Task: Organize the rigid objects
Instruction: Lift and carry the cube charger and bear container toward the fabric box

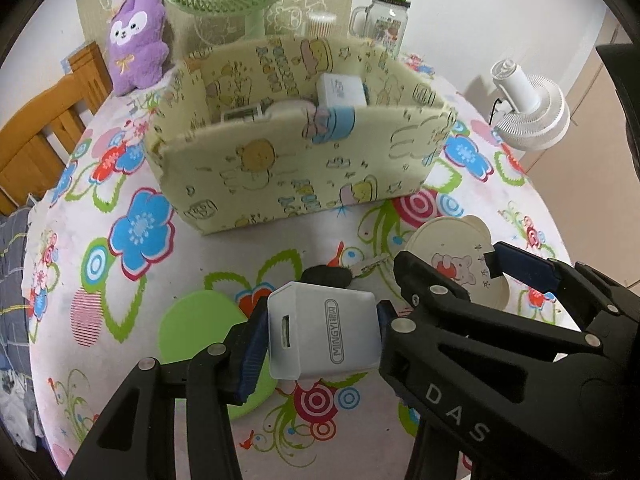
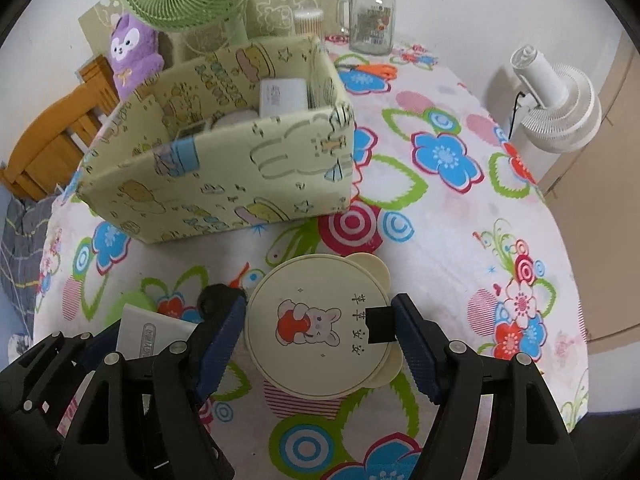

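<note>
Left fingers clamp the white charger; right fingers bracket the round lid.

Matt white plastic charger, soft printed-fabric storage box, smooth cream plastic lid, glossy floral tablecloth.

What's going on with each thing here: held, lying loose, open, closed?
Left tool: shut on the white charger.
White charger: held, off the table.
Right tool: open, fingers either side of the round bear case.
Round bear case: closed, flat on the table.
Key: lying loose on the table.
Fabric box: open-topped, things already inside.
Glass jar: upright, lid on.
</note>
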Action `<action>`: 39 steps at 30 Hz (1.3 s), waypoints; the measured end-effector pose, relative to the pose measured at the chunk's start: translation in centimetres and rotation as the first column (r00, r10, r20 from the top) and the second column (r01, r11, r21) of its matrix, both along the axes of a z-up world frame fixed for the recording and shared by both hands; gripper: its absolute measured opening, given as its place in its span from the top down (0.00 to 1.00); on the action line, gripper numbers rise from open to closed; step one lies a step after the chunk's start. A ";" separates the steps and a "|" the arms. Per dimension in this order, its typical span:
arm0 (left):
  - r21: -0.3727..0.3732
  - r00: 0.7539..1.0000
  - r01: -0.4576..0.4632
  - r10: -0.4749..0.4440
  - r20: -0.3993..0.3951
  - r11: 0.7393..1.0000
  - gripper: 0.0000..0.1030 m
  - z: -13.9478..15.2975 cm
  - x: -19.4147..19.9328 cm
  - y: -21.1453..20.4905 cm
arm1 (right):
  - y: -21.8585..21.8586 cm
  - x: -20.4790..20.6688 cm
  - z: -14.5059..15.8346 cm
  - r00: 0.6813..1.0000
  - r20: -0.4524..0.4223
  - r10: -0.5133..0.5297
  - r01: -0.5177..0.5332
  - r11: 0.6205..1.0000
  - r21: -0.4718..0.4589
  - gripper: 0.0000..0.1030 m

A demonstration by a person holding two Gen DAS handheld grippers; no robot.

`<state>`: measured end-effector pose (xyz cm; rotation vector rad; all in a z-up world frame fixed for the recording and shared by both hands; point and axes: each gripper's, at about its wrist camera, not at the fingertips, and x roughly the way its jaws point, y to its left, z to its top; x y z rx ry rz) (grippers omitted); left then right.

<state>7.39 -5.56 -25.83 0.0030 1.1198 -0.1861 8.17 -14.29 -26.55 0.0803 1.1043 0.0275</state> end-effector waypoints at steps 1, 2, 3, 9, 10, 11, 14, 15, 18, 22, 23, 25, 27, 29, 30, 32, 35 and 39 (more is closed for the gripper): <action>-0.002 1.000 0.002 -0.002 0.006 1.000 0.48 0.4 0.0 0.0 | 0.0 -0.1 0.3 1.000 0.005 0.000 0.000 1.000 -0.001 0.26; -0.004 1.000 0.003 -0.003 0.012 1.000 0.48 0.7 -0.1 0.1 | 0.1 -0.1 0.8 1.000 0.012 -0.003 0.003 1.000 -0.004 0.26; -0.006 1.000 0.004 -0.004 0.016 1.000 0.48 1.0 -0.2 0.1 | 0.1 -0.1 1.1 1.000 0.016 -0.005 0.005 1.000 -0.005 0.26; -0.014 0.999 0.014 -0.013 0.046 1.000 0.48 2.6 -0.4 0.3 | 0.3 -0.3 2.8 0.999 0.048 -0.011 0.012 1.000 -0.008 0.26; -0.014 0.999 0.015 -0.014 0.051 1.000 0.48 2.9 -0.4 0.3 | 0.3 -0.4 3.1 0.999 0.052 -0.011 0.011 1.000 -0.007 0.26; -0.015 0.998 0.015 -0.014 0.056 1.000 0.48 3.1 -0.5 0.4 | 0.4 -0.5 3.5 0.998 0.060 -0.013 0.013 1.000 -0.007 0.26; -0.016 0.997 0.016 -0.014 0.074 1.000 0.48 4.0 -0.6 0.6 | 0.7 -0.7 4.3 0.997 0.077 -0.007 0.008 1.000 -0.010 0.26; -0.017 0.997 0.014 -0.013 0.080 1.000 0.48 4.3 -0.6 0.7 | 0.8 -0.7 4.7 0.996 0.086 -0.007 0.008 1.000 -0.014 0.26; -0.023 0.995 0.011 -0.009 0.099 1.000 0.48 5.2 -0.7 1.0 | 0.9 -0.8 5.8 0.994 0.108 -0.004 0.006 1.000 -0.018 0.26; -0.026 0.992 0.006 -0.003 0.125 1.000 0.48 6.3 -0.8 1.3 | 1.1 -0.9 7.1 0.991 0.133 -0.002 0.004 1.000 -0.018 0.26; -0.029 0.992 0.005 -0.002 0.130 1.000 0.48 6.6 -0.8 1.4 | 1.2 -0.9 7.3 0.991 0.137 -0.001 0.003 1.000 -0.018 0.26; -0.033 0.990 0.000 0.004 0.141 0.999 0.48 7.1 -0.9 1.5 | 1.2 -1.0 7.9 0.989 0.148 -0.001 0.004 1.000 -0.018 0.26; -0.036 0.989 -0.004 0.009 0.150 0.999 0.48 7.6 -1.1 1.7 | 1.3 -1.2 8.4 0.987 0.159 0.002 0.001 1.000 -0.019 0.26; -0.039 0.987 -0.008 0.014 0.157 0.999 0.48 8.0 -1.1 1.8 | 1.4 -1.2 8.9 0.986 0.166 0.006 -0.003 1.000 -0.019 0.26; -0.039 0.987 -0.010 0.016 0.162 0.999 0.48 8.3 -1.2 1.8 | 1.5 -1.3 9.2 0.985 0.171 0.004 -0.001 1.000 -0.019 0.26; -0.034 0.985 -0.013 0.019 0.173 0.999 0.48 8.9 -1.2 1.9 | 1.5 -1.3 9.6 0.984 0.178 0.001 0.002 1.000 -0.016 0.26; -0.035 0.982 -0.019 0.025 0.186 0.999 0.48 9.6 -1.1 2.0 | 1.5 -1.1 10.4 0.981 0.193 0.004 -0.001 1.000 -0.016 0.26; -0.039 0.977 -0.029 0.036 0.209 0.999 0.48 10.7 -0.9 2.0 | 1.5 -0.8 11.6 0.976 0.218 0.013 -0.009 1.000 -0.016 0.25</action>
